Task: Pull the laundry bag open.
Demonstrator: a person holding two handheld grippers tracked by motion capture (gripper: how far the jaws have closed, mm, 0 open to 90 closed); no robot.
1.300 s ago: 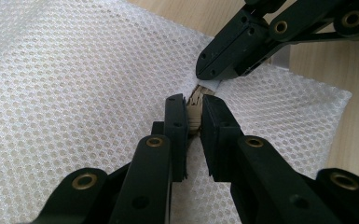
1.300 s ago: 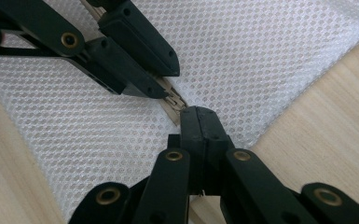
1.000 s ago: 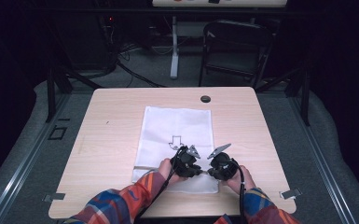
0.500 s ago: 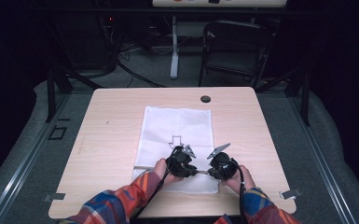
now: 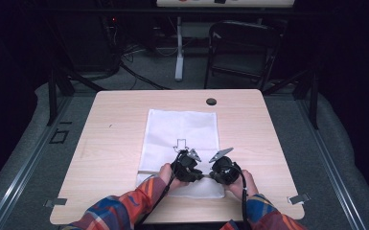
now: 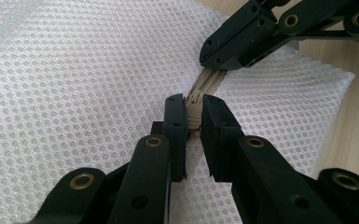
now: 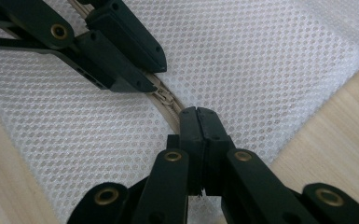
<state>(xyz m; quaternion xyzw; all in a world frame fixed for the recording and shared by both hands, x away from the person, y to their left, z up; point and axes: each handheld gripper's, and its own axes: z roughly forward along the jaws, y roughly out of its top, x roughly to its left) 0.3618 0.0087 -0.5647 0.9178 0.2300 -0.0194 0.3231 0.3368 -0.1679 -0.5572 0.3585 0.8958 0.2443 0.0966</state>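
A pale wooden table [image 5: 110, 158] sits in front of me, with a white mesh laundry bag [image 5: 182, 129] lying flat at its middle, the near end just before my hands. The bag looks light, thin and floppy; I judge it would bunch and slide on the smooth wood if pulled by the netting alone. A beige zipper [image 6: 205, 84] runs across its near end, and that stiffer tape is the sensible place to take hold. My left gripper [image 6: 193, 112] is clamped on the zipper, its jaws pinching the small slider piece. My right gripper [image 7: 196, 116] is clenched tight on the zipper tape just beside it, pinning the bag while the slider is worked.
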